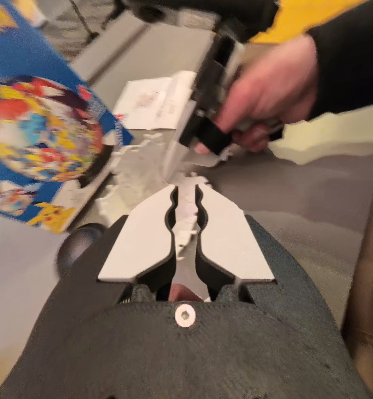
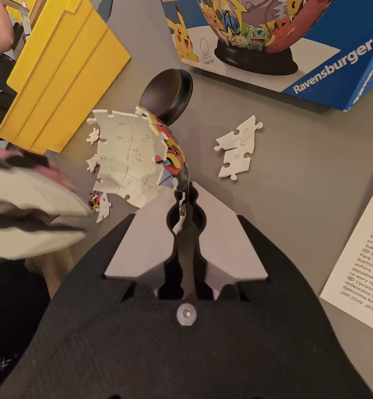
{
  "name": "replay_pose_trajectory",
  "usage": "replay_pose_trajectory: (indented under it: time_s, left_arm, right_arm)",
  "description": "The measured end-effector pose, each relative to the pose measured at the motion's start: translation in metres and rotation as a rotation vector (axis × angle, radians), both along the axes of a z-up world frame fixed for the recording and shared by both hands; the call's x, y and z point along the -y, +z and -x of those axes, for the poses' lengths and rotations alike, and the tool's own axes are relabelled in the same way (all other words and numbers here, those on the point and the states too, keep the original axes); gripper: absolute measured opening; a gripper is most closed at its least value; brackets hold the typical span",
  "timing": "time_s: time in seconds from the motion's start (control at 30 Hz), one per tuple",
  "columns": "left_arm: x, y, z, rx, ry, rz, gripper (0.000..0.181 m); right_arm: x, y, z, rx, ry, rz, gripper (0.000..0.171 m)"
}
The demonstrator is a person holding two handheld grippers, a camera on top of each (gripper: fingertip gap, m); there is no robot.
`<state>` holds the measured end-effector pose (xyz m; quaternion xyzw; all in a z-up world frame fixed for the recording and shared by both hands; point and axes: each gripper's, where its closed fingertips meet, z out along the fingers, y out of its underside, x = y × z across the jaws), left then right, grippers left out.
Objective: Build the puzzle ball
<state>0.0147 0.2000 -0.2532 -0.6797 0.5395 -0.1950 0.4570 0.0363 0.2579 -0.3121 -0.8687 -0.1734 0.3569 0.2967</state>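
Observation:
A partly built puzzle ball shell [image 2: 129,155], white inside and coloured outside, stands on edge on the grey table. My right gripper [image 2: 189,185] is shut on its lower right rim. A small piece [image 2: 101,207] hangs at the shell's lower left. My left gripper [image 1: 186,187] has a narrow gap between its fingers, and the shell's white inside [image 1: 138,172] shows through it. In the right wrist view the left gripper [image 2: 36,207] is blurred, its tip just left of that piece. The right gripper [image 1: 172,164] and the hand holding it show in the left wrist view.
The black ball stand [image 2: 166,92] lies tipped behind the shell. A few joined white pieces [image 2: 237,149] lie to the right. The blue puzzle box [image 2: 310,64] is at the back, a yellow bin [image 2: 58,86] at the left, and a printed leaflet [image 2: 358,269] at the right.

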Motion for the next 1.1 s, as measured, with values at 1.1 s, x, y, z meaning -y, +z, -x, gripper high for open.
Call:
replay_pose_trajectory:
  time_s: [1.1]
  left_arm:
    - [-0.058, -0.037, 0.035, 0.062, 0.271, 0.346, 0.011]
  right_arm:
    - [-0.002, 0.002, 0.003, -0.041, 0.013, -0.008, 0.001]
